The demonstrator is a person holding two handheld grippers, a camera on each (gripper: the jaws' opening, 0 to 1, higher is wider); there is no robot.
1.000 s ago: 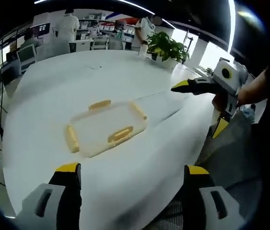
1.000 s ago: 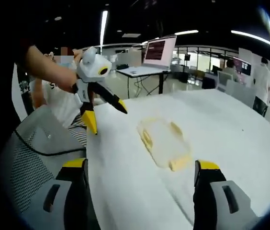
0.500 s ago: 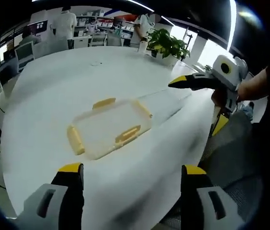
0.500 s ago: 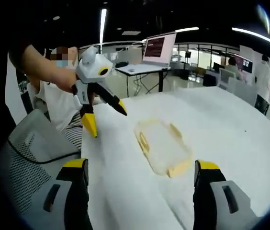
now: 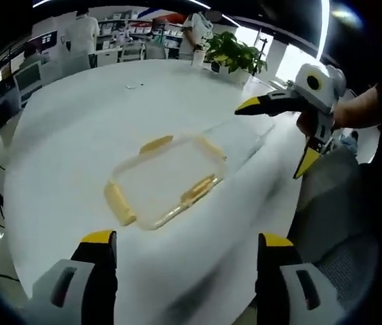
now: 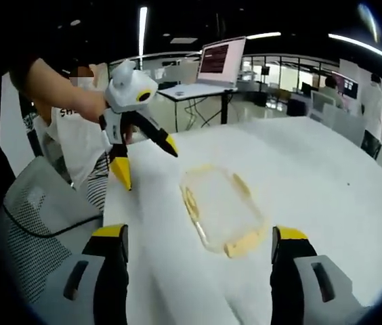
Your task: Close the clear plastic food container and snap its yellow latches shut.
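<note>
A clear plastic food container (image 5: pixel 165 178) with yellow latches (image 5: pixel 119 203) lies flat on the white table (image 5: pixel 76 128), its lid resting on it. In the right gripper view the same container (image 6: pixel 219 206) sits ahead between my jaws. My left gripper (image 5: pixel 184 244) is open, a short way before the container's near edge. My right gripper (image 6: pixel 194 237) is open too, close to the container's near end. The right gripper (image 5: pixel 272 132) also appears open at the right of the left gripper view, and the left gripper (image 6: pixel 143 157) appears open at the left of the right gripper view.
A potted plant (image 5: pixel 235 59) stands at the table's far edge. People (image 5: pixel 82 34) and desks fill the background. A laptop (image 6: pixel 221 64) rests on a stand beyond the table. A grey mesh chair (image 6: pixel 35 210) sits beside the table's edge.
Both grippers have moved closer to the container, which now looks larger in each view. The container itself has not moved.
</note>
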